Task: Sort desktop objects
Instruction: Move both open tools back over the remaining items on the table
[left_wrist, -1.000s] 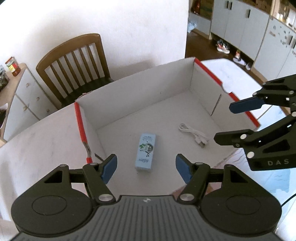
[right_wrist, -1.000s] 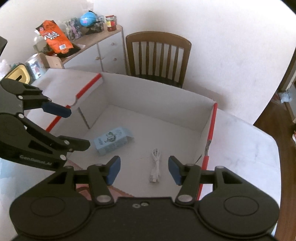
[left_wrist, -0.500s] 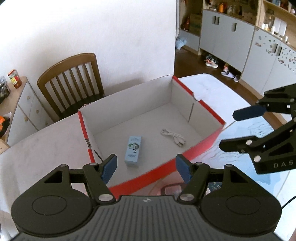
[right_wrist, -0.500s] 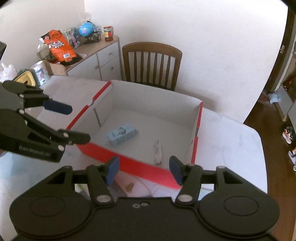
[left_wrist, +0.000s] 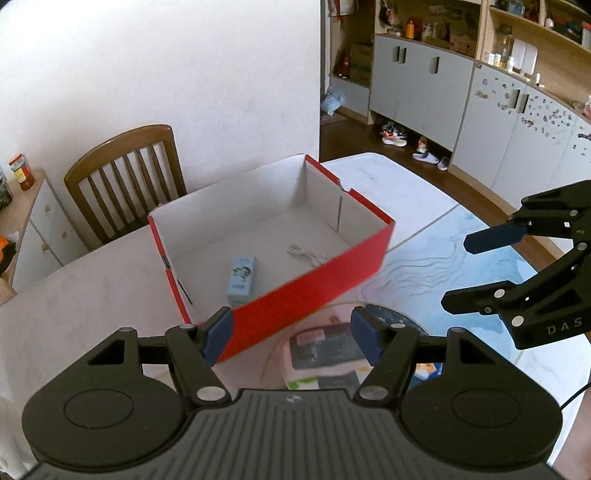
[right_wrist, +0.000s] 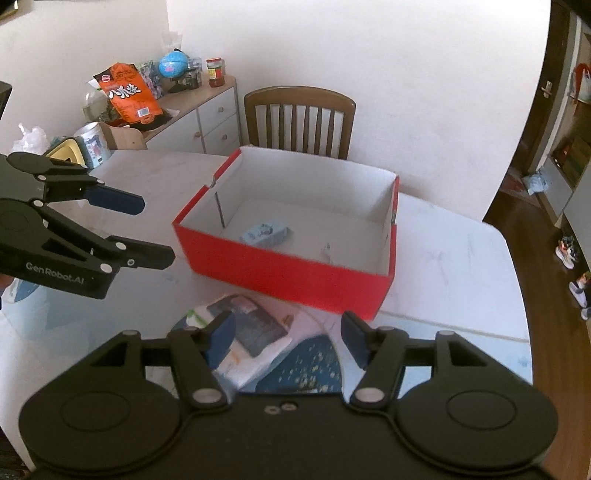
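A red box (left_wrist: 314, 284) with a white inside stands on the white table; it also shows in the right wrist view (right_wrist: 288, 275). Inside lie a light blue carton (left_wrist: 242, 275) (right_wrist: 264, 234) and a white cable (left_wrist: 304, 254). My left gripper (left_wrist: 291, 334) is open and empty, above a white packet with a dark panel (left_wrist: 321, 350) in front of the box. My right gripper (right_wrist: 286, 338) is open and empty above the same packet (right_wrist: 255, 332). Each gripper shows in the other's view, the right (left_wrist: 476, 273) and the left (right_wrist: 147, 230).
A wooden chair (left_wrist: 125, 177) (right_wrist: 299, 122) stands behind the table. A cabinet (right_wrist: 207, 118) with snack bags and jars is at the back left. A blue patterned mat (left_wrist: 461, 258) covers the table's near right. The table's rounded edge (right_wrist: 517, 280) drops to wooden floor.
Both grippers have pulled back and up from over the box; the box's red front wall and the packet in front of it have come into view. Both stay open.
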